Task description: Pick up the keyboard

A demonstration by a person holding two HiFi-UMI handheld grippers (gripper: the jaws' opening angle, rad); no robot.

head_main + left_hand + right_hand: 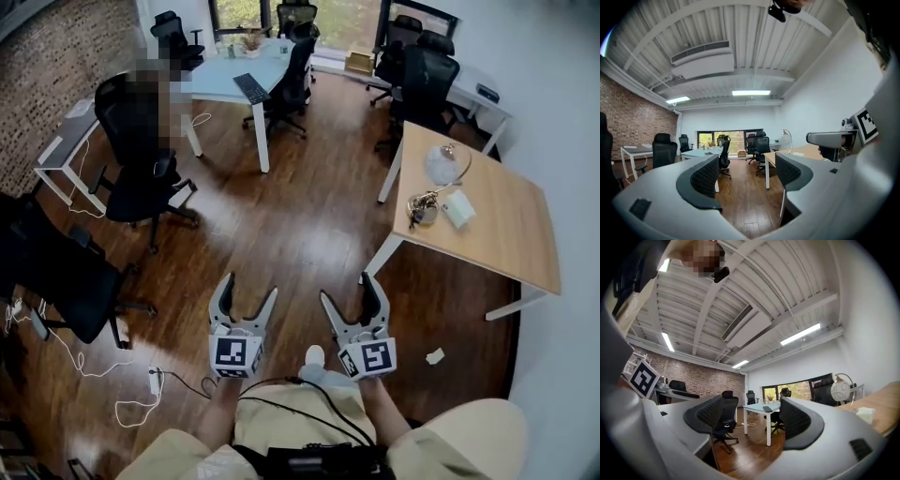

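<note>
A black keyboard (251,88) lies on the pale blue-white table (217,79) at the far end of the room; in the right gripper view the keyboard (767,408) shows small on that table's near corner. My left gripper (248,290) and right gripper (348,287) are held side by side over the wooden floor, far from the keyboard. Both stand open with nothing between their jaws. The left gripper (746,174) points down the room between the tables; the right gripper (752,417) points at the pale table.
A wooden desk (494,223) at the right carries a fan, keys and a white box. Black office chairs (142,174) stand at the left and around the far table (287,81). A person sits at the far left. Cables and a power adapter (155,381) lie on the floor.
</note>
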